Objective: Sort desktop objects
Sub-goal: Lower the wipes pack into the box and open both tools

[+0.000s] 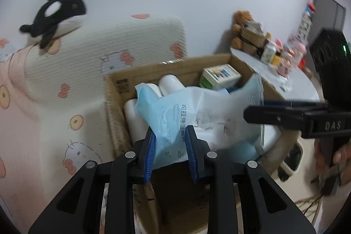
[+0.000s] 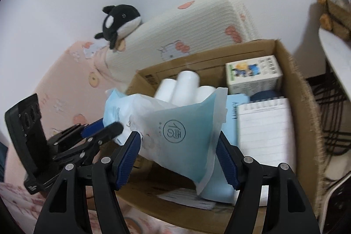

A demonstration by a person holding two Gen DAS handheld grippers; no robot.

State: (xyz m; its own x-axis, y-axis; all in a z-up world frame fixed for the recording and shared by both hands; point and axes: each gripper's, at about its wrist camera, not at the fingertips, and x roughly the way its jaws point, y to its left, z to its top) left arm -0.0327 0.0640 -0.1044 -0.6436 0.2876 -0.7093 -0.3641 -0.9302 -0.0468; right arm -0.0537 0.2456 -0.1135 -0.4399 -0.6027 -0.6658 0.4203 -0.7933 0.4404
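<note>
Blue-white pouch over cardboard box | contents: white cylinders; notepad

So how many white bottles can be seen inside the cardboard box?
3 in the right wrist view: one on the left, one in the middle, one on the right, side by side at the back of the box. The blue packet may hide more.
</note>
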